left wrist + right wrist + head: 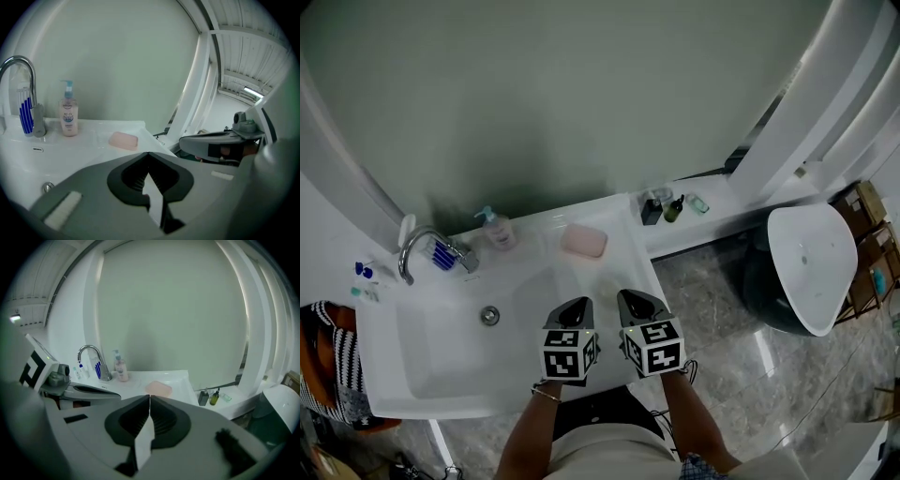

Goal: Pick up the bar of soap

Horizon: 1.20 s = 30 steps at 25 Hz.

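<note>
Fingers (164,420) of both grippers (149,153) (150,396) closed together, apparently empty.

Legible markings: none.
Pump bottle (69,116), left of the left gripper view: its label carries print too small to read.

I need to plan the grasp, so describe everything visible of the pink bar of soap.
The pale pink, rounded rectangular bar of soap looks smooth, matte and whole. It lies flat on the white sink counter, behind the basin's right end, to the right of the pink pump bottle and apart from it. Only the counter touches it. The left gripper and the right gripper hang short of it, both shut and empty.
</note>
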Available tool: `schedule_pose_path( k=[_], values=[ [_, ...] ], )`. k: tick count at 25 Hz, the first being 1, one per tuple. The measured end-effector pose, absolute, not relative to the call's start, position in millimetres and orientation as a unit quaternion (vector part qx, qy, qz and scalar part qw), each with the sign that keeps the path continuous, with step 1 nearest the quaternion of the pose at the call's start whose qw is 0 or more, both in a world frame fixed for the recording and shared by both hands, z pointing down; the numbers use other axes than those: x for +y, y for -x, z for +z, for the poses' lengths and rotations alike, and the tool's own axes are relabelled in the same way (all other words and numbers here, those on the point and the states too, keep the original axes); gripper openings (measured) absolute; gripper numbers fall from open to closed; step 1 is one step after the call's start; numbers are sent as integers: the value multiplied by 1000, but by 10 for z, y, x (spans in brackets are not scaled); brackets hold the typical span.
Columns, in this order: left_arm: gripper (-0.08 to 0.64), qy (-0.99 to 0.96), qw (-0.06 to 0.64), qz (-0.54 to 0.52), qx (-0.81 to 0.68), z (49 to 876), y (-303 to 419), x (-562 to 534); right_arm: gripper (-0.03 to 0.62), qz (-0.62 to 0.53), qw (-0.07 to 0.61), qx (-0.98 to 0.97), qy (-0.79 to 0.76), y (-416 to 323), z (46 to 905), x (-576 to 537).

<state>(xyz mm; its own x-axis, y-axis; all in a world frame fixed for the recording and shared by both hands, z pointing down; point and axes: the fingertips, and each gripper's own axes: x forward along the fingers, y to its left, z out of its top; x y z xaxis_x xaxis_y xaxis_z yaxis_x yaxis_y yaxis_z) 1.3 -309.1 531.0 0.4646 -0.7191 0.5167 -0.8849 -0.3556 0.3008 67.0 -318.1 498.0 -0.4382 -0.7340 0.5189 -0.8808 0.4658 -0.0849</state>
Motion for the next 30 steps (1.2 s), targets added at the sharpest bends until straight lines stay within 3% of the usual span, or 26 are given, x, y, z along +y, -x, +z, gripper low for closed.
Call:
schedule_pose_path(
  k=[13, 30],
  values=[
    [9, -823, 277, 148, -473, 5263, -72, -3041, 14, 202, 184, -831, -484, -601, 5050, -3009],
    [9, -830, 284, 159, -453, 5339, -195, -2935, 12, 220, 225, -811, -493, -636, 5315, -2886]
  ],
)
